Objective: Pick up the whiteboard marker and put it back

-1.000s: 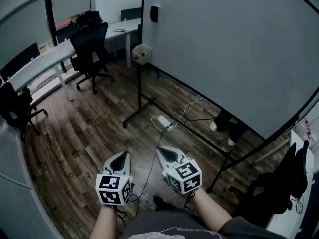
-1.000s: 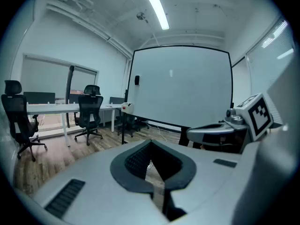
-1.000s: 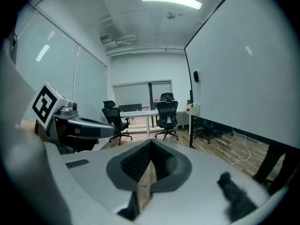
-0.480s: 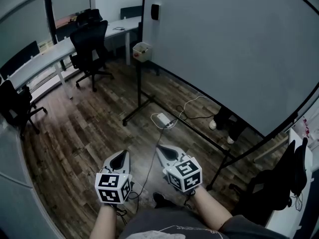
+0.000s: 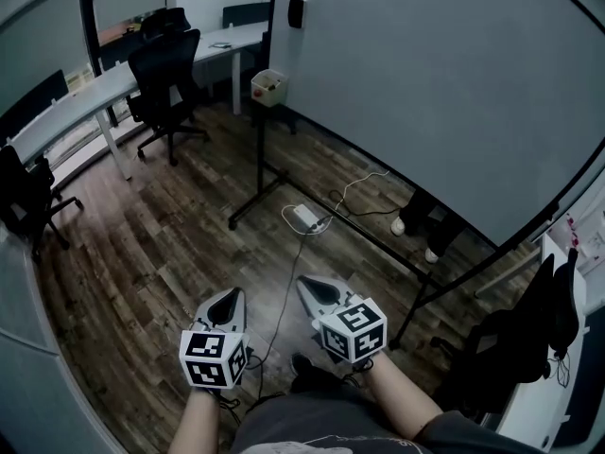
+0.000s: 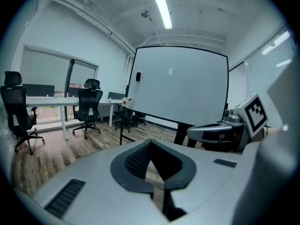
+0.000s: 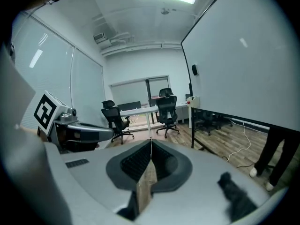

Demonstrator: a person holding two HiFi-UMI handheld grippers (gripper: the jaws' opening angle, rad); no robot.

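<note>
No whiteboard marker can be made out in any view. A large whiteboard (image 5: 425, 93) on a black stand fills the upper right of the head view, with a small white box (image 5: 268, 85) fixed at its near left corner. My left gripper (image 5: 230, 295) and right gripper (image 5: 304, 283) hang side by side low over the wooden floor, well short of the board. Both are shut with nothing between the jaws. The left gripper view shows its shut tips (image 6: 150, 142) aimed at the whiteboard (image 6: 180, 86); the right gripper view shows its shut tips (image 7: 151, 141) aimed at the desks.
A power strip (image 5: 306, 218) and white cable lie on the floor by the stand's leg (image 5: 260, 206). Black office chairs (image 5: 163, 74) and long white desks (image 5: 85, 102) line the left. A person's feet (image 5: 416, 227) show behind the board. Another black chair (image 5: 515, 348) stands at right.
The room has slid slightly up and left in the head view as the camera moved. Both grippers stay shut, side by side, in much the same place.
</note>
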